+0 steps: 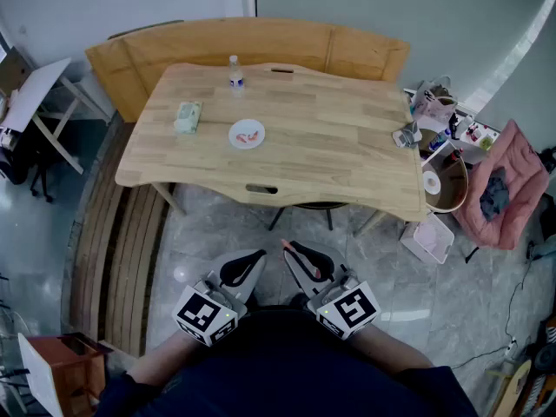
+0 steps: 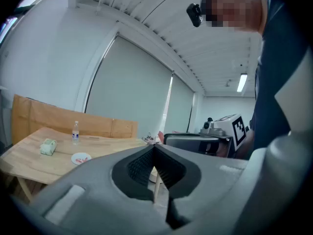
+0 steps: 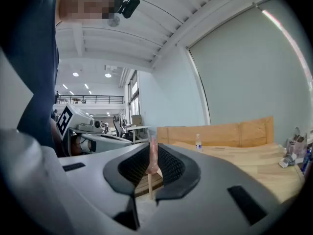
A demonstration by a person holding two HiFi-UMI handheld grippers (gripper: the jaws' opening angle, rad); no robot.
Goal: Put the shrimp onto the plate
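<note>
Pinching shrimp (image 3: 152,156), right claw (image 1: 288,247) held low near torso; left claw (image 1: 260,255) pressed together beside it.

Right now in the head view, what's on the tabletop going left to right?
green pouch → white plate → grey crumpled object at the right edge. I left out the bottle: it stands farther back, in line with the plate's left rim, so its place in the order is unclear.

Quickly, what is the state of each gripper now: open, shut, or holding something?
Left gripper: shut, with nothing between its jaws.
Right gripper: shut on a pink shrimp.
</note>
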